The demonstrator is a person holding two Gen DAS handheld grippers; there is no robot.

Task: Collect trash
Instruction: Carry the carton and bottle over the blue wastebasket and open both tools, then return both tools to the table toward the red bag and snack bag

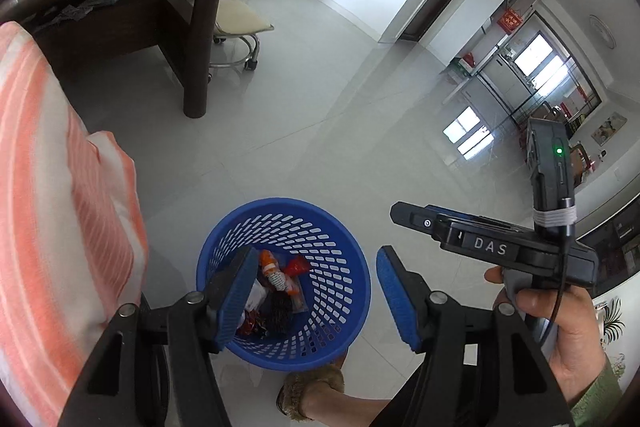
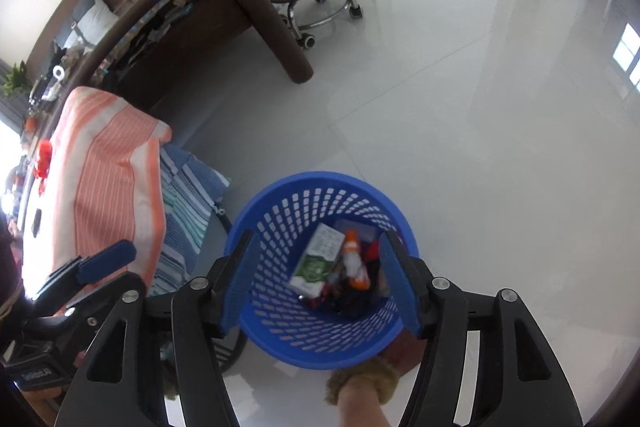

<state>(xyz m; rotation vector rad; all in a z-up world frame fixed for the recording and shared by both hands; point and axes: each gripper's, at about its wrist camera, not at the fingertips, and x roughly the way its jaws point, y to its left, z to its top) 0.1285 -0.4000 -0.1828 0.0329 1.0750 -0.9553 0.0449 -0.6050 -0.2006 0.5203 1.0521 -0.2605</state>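
Both tools hang over a blue basket [image 2: 320,339] on the pale floor: the right gripper [image 2: 316,279] stands spread and empty above a green-and-white carton [image 2: 318,259] and wrappers [image 1: 276,283] lying inside; the left gripper [image 1: 316,301] is likewise spread, holding nothing. The drop looks complete. Next comes seeking further trash, perhaps near the striped cushion [image 2: 108,179] beyond.

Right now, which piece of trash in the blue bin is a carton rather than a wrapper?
The green-and-white carton, lying tilted at the left inside the blue bin; the other pieces are crumpled red and orange wrappers.
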